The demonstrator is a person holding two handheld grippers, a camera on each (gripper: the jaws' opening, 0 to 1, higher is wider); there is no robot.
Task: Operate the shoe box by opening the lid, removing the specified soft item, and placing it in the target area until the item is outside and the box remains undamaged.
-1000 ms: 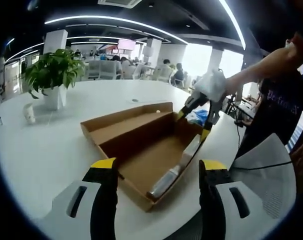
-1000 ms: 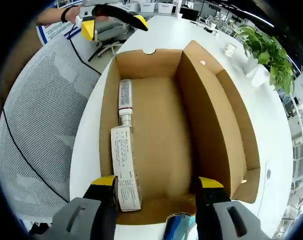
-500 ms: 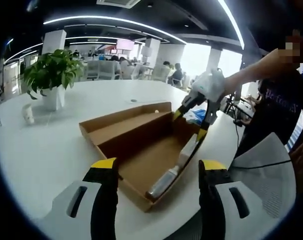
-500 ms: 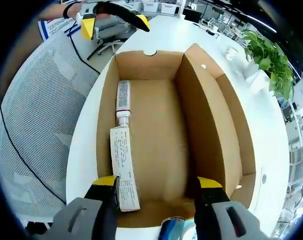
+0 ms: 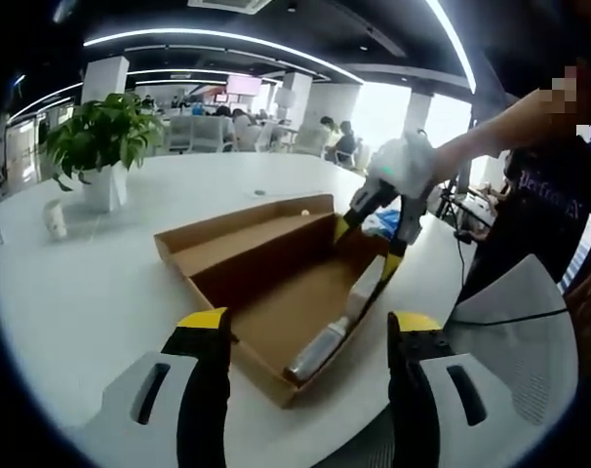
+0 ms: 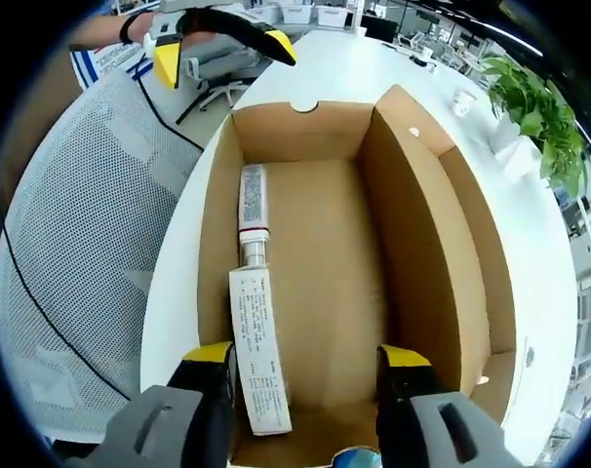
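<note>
Tube (image 6: 259, 366) lying flat on the floor of the open box (image 6: 427, 253), along one long wall, printed white body toward the right gripper (image 6: 305, 363), capped narrower end toward the far end wall; seen in the left gripper view as a pale strip (image 5: 349, 314) against the box's right-hand wall. Box (image 5: 266, 255) brown cardboard, lid folded back and standing as a tall flap along the other long side, small notch in the far end wall. Set on a white table (image 5: 91, 283), near its edge.

Right gripper above the near end of the box, looking down into it, yellow-tipped jaws spread wide, nothing between them, one jaw tip over the tube's end; in the left gripper view (image 5: 374, 229) hanging over the box's far end, held by a gloved hand (image 5: 405, 166). Left gripper (image 5: 313, 325) low at the near corner of the box, jaws wide apart and empty; also at the top of the right gripper view (image 6: 222, 44).

Mesh chair (image 6: 76, 253) beside the table. Potted plant (image 5: 100, 146) and small cup (image 5: 56, 220) farther off on the table.
</note>
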